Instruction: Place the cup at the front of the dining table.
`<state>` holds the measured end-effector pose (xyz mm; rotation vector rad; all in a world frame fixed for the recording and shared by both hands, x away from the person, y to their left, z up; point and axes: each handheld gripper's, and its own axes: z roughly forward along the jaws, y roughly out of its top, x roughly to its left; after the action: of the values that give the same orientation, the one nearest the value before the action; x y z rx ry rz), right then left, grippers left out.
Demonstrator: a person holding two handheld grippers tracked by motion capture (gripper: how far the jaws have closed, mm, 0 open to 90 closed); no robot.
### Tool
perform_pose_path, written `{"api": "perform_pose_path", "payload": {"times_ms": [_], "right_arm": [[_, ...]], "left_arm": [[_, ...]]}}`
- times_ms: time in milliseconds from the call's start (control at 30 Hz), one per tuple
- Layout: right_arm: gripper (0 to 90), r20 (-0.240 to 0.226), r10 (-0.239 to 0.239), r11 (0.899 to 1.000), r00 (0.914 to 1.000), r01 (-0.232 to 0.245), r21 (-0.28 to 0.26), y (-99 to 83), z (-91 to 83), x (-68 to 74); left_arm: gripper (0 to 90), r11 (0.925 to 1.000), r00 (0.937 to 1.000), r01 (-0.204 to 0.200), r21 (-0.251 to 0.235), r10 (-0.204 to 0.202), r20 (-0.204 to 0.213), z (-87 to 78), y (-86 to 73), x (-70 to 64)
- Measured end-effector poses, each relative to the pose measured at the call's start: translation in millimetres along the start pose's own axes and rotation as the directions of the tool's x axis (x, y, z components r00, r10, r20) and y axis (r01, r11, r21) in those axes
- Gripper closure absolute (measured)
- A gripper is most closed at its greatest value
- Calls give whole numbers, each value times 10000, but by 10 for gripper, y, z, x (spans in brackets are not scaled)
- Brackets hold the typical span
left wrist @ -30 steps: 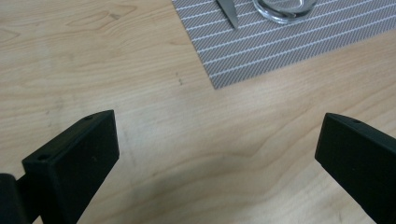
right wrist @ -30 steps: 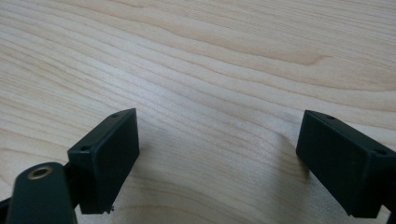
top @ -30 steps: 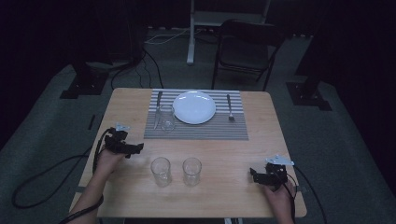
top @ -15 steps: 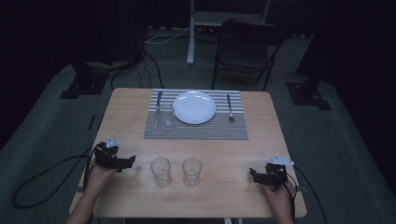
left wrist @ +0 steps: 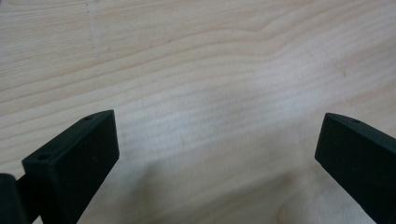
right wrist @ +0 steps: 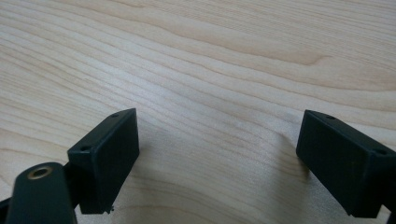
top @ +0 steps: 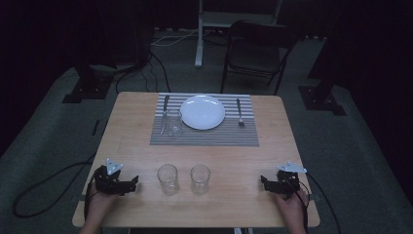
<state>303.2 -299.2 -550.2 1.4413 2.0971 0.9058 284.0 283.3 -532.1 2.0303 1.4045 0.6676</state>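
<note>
Two clear glasses stand side by side near the table's front, one on the left (top: 167, 178) and one on the right (top: 200, 178). A third glass (top: 173, 123) stands on the striped placemat (top: 204, 137) beside a white plate (top: 202, 111), with a knife (top: 164, 107) and a fork (top: 239, 112). My left gripper (top: 130, 185) rests low at the front left, open, with bare wood between its jaws (left wrist: 215, 140). My right gripper (top: 265, 183) rests at the front right, open over bare wood (right wrist: 217, 140).
The wooden table (top: 131, 131) stands on a dark carpet. A folding chair (top: 255, 53) sits behind the far edge. Cables (top: 44, 190) trail off the left side and down from the right gripper.
My left gripper has drawn back toward the front left edge of the table and come down low over the wood. The right gripper has stayed still.
</note>
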Motion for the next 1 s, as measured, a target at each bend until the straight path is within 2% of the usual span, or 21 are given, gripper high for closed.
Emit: {"api": "perform_pose_path", "payload": {"times_ms": [100,233,367,400,567,667,767,867,1000], "right_arm": [[129,0,1,10000,10000,-1,3,0,0,0],[129,1,-1,10000,10000,1,3,0,0,0],[128,2,-4,10000,10000,4,3,0,0,0],[129,1,0,10000,10000,0,5,0,0,0],[129,1,0,10000,10000,0,4,0,0,0],[129,2,-2,10000,10000,2,3,0,0,-1],[128,127,129,9999,9998,-130,11,3,1,-11],[129,224,226,9997,9995,-226,4,3,3,-17],[128,263,244,9997,9994,-244,1,3,3,-21]], "left_arm": [[1,9995,9994,309,-113,-307,171,-40,-61,11],[1,9990,9990,453,-62,-453,-18,-90,-157,40],[1,9964,9969,779,-323,-781,-52,-156,-242,81],[1,9965,9967,782,-296,-788,-204,-174,-259,91],[2,9930,9912,1175,-123,-1181,-593,-211,-349,140],[2,9905,9892,1345,-280,-1359,-556,-265,-392,136],[1,9851,9820,1682,-346,-1705,-810,-320,-442,160],[2,9825,9751,1845,-247,-1861,-1207,-352,-506,204],[2,9781,9744,2022,-486,-2059,-902,-396,-548,263]]}}
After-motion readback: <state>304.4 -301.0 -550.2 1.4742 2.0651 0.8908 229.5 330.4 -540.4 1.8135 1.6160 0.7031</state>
